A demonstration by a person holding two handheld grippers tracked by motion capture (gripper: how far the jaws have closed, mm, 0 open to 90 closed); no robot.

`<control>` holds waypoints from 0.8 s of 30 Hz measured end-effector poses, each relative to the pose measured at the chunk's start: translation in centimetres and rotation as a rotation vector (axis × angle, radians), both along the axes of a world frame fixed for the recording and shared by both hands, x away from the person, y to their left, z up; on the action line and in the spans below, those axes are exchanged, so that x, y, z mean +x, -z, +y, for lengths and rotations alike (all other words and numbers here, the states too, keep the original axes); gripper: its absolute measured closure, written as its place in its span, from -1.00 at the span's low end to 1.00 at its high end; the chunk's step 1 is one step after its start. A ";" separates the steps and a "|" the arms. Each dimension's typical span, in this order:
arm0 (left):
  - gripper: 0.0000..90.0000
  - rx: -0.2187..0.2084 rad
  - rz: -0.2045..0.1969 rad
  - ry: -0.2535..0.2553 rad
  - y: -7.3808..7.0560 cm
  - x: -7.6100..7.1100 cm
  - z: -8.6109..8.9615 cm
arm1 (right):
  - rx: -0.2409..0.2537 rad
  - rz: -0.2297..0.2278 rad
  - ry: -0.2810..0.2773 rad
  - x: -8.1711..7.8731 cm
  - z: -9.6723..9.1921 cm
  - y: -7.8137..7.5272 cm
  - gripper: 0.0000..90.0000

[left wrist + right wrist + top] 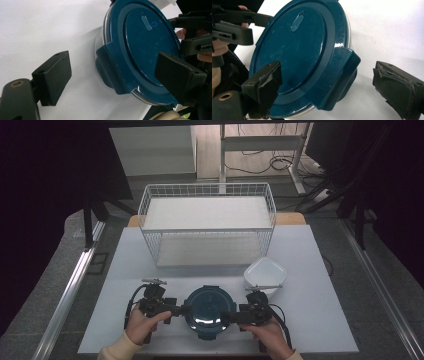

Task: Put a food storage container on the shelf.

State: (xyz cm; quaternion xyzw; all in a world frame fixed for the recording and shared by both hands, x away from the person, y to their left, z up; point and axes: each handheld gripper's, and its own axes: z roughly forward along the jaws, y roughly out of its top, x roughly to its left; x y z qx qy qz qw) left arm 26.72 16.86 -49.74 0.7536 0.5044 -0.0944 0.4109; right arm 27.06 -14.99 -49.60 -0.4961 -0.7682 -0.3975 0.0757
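Both grippers flank my round blue-lidded container (208,306) near the table's (320,320) front edge. Left gripper (112,75) gapes wide around its left lid clasp; right gripper (332,85) spreads likewise around the right clasp. Neither grips. White bowl (265,272) sits just behind.

containers: one round, blue lid (207,306) | bowls: one white (265,273) | wire baskets: one white (207,223) | grippers: two, left (176,309), right (231,316) | tables: one (320,320)
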 end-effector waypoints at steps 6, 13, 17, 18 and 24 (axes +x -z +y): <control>-0.66 -0.027 0.035 0.016 0.7 0.2 -0.4 | 0.019 0.021 0.000 0.1 0.2 0.4 -0.82; -0.58 -0.072 0.076 0.047 1.4 0.2 -1.0 | 0.056 0.058 0.002 0.0 0.5 1.0 -0.79; -0.51 -0.085 0.084 0.057 1.3 0.0 -1.1 | 0.087 0.083 0.000 0.0 0.6 1.2 -0.71; -0.47 -0.090 0.089 0.059 1.3 0.0 -1.2 | 0.107 0.102 -0.006 -0.1 0.8 1.4 -0.68; -0.40 -0.114 0.105 0.041 1.5 0.1 -0.9 | 0.125 0.120 0.023 0.0 0.4 1.3 -0.53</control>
